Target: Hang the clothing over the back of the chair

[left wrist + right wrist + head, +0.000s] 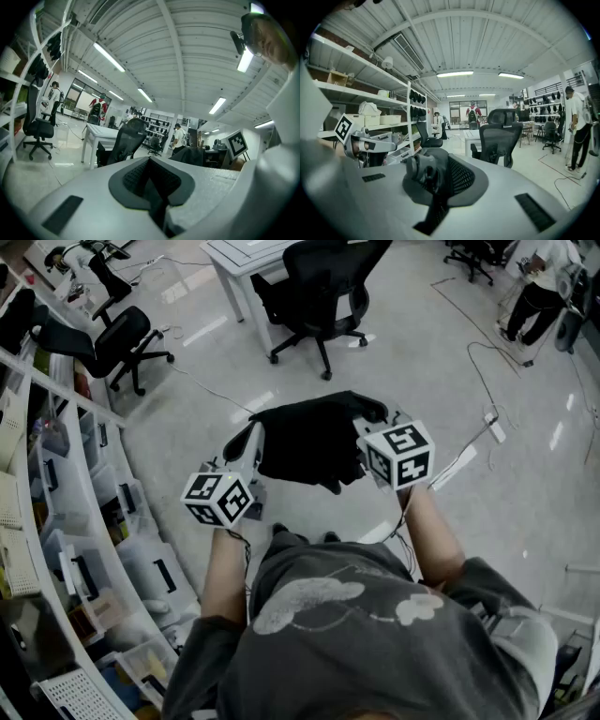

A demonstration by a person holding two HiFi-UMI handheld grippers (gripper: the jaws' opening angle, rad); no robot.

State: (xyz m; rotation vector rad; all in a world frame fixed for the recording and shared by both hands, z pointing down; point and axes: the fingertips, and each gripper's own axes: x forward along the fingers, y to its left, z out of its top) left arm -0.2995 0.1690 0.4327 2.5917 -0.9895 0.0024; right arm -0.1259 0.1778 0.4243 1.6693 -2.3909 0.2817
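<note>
I hold a black garment [309, 442] spread at chest height between both grippers. My left gripper [246, 452] is shut on its left corner; in the left gripper view the dark pads [140, 176] are pressed together. My right gripper [367, 434] is shut on the right edge, and a bunched wad of fabric [419, 171] shows between its jaws. A black office chair [323, 282] stands ahead by a white desk [246, 259]. It also appears as the chair [125, 140] and as the chair [499, 138] in the two gripper views, well beyond the jaws.
White shelving [66, 521] with bins runs along the left. A second office chair [108, 338] stands at the far left. Cables [487, 381] lie across the pale floor on the right. People [579, 126] stand further off in the room.
</note>
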